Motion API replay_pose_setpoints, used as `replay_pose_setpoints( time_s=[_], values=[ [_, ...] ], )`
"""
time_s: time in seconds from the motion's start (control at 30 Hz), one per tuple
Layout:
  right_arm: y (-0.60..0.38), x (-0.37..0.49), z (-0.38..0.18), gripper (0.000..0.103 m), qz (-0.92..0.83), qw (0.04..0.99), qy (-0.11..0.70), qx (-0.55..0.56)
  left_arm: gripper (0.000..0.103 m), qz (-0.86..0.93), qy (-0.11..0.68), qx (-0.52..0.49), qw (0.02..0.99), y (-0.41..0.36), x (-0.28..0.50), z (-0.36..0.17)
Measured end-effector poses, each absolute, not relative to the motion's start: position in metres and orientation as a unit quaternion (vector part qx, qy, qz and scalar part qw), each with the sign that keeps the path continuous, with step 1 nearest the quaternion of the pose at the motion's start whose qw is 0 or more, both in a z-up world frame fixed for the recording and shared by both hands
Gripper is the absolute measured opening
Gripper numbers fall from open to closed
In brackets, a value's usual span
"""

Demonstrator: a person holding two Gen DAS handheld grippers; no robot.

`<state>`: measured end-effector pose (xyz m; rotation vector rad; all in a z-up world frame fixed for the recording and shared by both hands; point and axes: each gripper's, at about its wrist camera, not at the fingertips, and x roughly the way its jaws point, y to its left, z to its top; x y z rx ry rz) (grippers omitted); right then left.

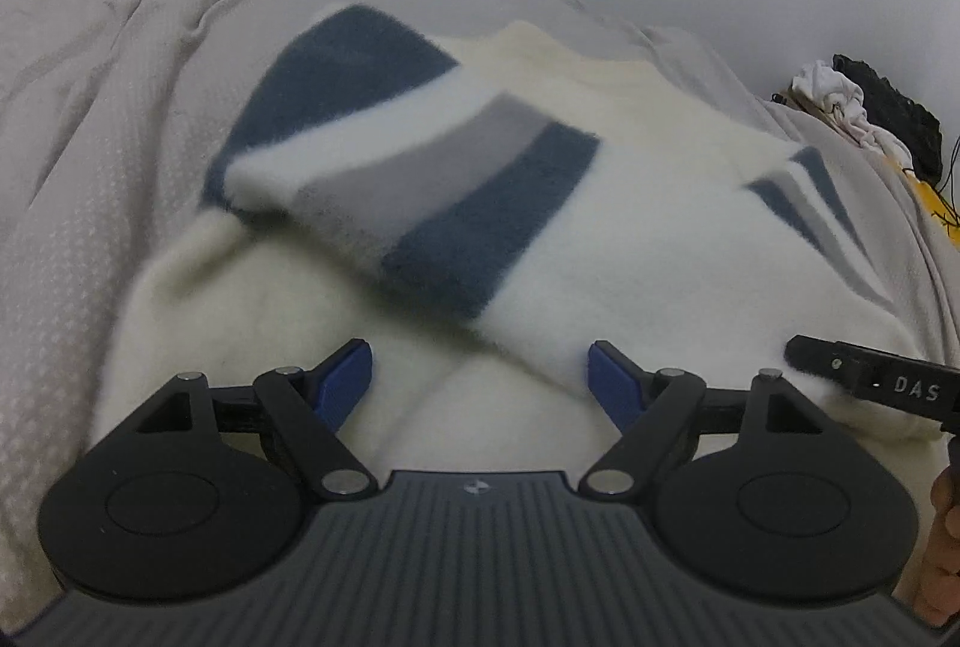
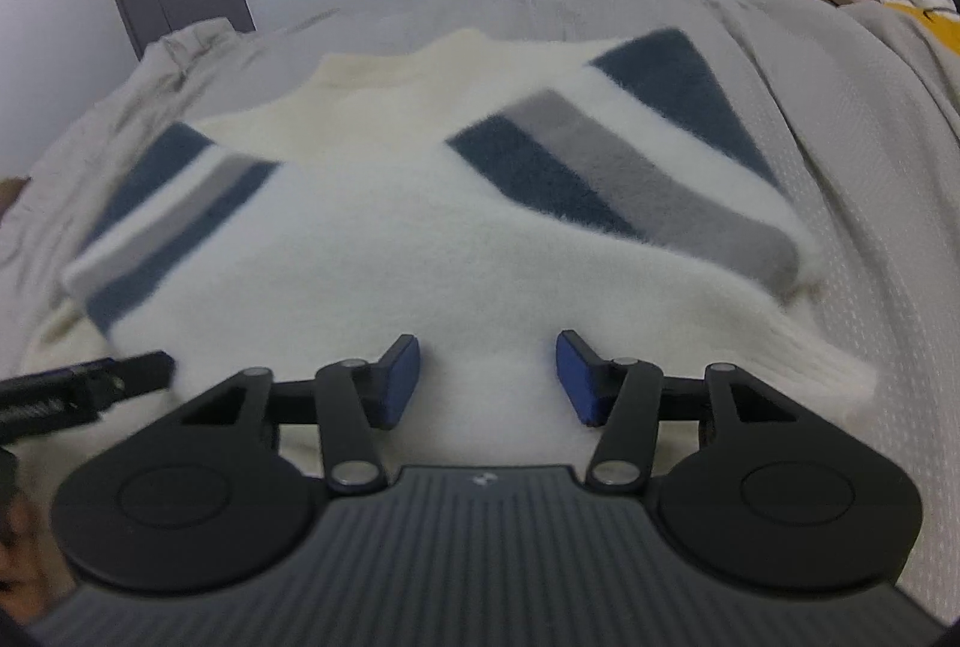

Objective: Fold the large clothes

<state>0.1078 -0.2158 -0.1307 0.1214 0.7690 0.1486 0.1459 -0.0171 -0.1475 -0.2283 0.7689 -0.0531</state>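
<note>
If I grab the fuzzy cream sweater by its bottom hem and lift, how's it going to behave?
The sweater will probably flop and drape, since its folded-in sleeves already lie limp on the bedspread. Those sleeves may slide loose as the hem rises. The thick fuzzy knit looks bulky, so likely heavier than a shirt, yet easy to pinch.

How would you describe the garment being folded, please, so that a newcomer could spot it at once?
On the bed's pale grey textured cover lies a fluffy cream knitted sweater, neckline towards the wall. Both sleeves, striped blue, grey and white, are folded across its body; nothing else there is fuzzy or striped.
</note>
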Motion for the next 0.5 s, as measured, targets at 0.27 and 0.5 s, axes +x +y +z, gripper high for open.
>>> replay_pose_setpoints(
  time_s=[0.27,0.5],
  values=[
    [-0.216,0.111,-0.131,0.053,0.065,0.922,0.375,0.066,0.084,-0.036,0.376,-0.13,0.917,-0.008,0.141,-0.142],
    [-0.22,0.092,-0.118,0.053,0.052,0.925,0.37,0.063,0.083,-0.057,0.368,-0.135,0.918,-0.014,0.1,-0.124]
  ],
)
